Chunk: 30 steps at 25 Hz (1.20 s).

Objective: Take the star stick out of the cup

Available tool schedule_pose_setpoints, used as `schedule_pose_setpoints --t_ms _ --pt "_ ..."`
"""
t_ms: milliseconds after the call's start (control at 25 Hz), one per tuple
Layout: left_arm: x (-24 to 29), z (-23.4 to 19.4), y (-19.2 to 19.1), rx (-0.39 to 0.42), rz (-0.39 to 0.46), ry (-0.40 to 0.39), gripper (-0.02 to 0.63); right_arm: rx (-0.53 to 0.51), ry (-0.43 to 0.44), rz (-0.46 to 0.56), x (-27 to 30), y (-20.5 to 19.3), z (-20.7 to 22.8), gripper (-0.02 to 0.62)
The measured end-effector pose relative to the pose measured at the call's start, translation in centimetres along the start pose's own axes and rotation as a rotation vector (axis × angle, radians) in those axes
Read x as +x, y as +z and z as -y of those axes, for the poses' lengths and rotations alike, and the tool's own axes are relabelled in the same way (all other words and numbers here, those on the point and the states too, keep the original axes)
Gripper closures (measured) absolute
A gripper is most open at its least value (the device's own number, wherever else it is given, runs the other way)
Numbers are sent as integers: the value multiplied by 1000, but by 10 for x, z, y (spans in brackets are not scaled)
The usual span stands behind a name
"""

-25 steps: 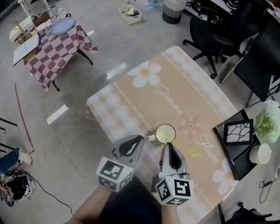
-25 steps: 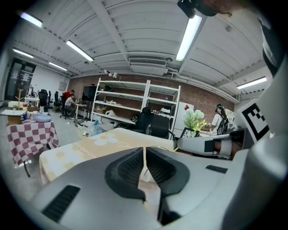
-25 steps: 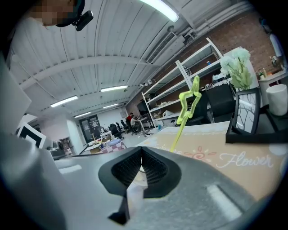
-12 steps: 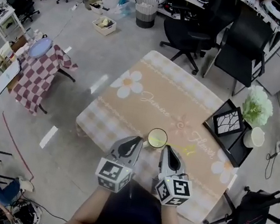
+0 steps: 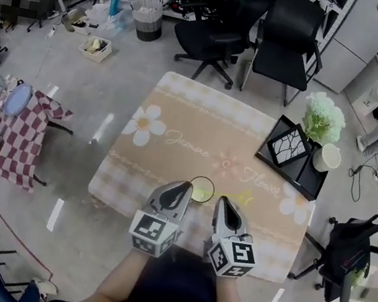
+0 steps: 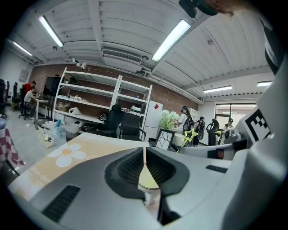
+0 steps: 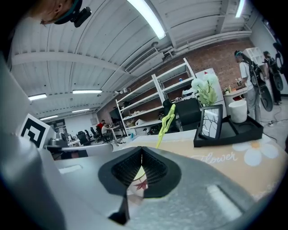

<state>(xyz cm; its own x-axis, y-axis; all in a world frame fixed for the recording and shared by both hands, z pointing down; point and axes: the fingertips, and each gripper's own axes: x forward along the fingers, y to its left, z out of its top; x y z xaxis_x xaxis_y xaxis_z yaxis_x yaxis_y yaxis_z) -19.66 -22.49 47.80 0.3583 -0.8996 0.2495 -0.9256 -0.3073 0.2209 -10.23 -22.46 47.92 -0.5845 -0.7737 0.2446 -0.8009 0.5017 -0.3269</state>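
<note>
Your left gripper (image 5: 182, 189) and right gripper (image 5: 224, 204) both have their jaws pressed together on nothing, tips just beside the cup (image 5: 202, 189) on the table (image 5: 180, 120). The star stick (image 7: 167, 119) stands in that cup, leaning right.

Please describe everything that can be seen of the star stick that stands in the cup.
The star stick is a thin yellow-green rod, plastic by its look, topped with a star in open outline. Its lower end sits in the white cup on the beige flowered tablecloth, and it leans over the rim toward the person's right, star end up. Only the cup touches it: the left gripper and right gripper wait beside the cup, jaws together and empty.
</note>
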Motion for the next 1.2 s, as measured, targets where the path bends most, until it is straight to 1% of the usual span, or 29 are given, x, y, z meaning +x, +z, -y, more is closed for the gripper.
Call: schedule_pose_setpoints --t_ms 360,680,800,880,1000,1200 --pt "15 13 7 34 -31 -136 581 34 -136 34 -13 1 12 591" --pt "26 29 0 60 -73 -258 582 67 -274 72 -36 -5 24 591" --pt "29 34 0 56 -79 -295 581 75 -320 92 -46 -3 29 591" --pt "30 36 3 46 -76 -311 582 82 -341 113 -51 0 30 591" --pt "32 32 7 55 -66 -314 582 87 -359 145 -56 7 29 591" --pt "30 19 8 75 -64 -291 581 85 -349 211 -58 21 23 591"
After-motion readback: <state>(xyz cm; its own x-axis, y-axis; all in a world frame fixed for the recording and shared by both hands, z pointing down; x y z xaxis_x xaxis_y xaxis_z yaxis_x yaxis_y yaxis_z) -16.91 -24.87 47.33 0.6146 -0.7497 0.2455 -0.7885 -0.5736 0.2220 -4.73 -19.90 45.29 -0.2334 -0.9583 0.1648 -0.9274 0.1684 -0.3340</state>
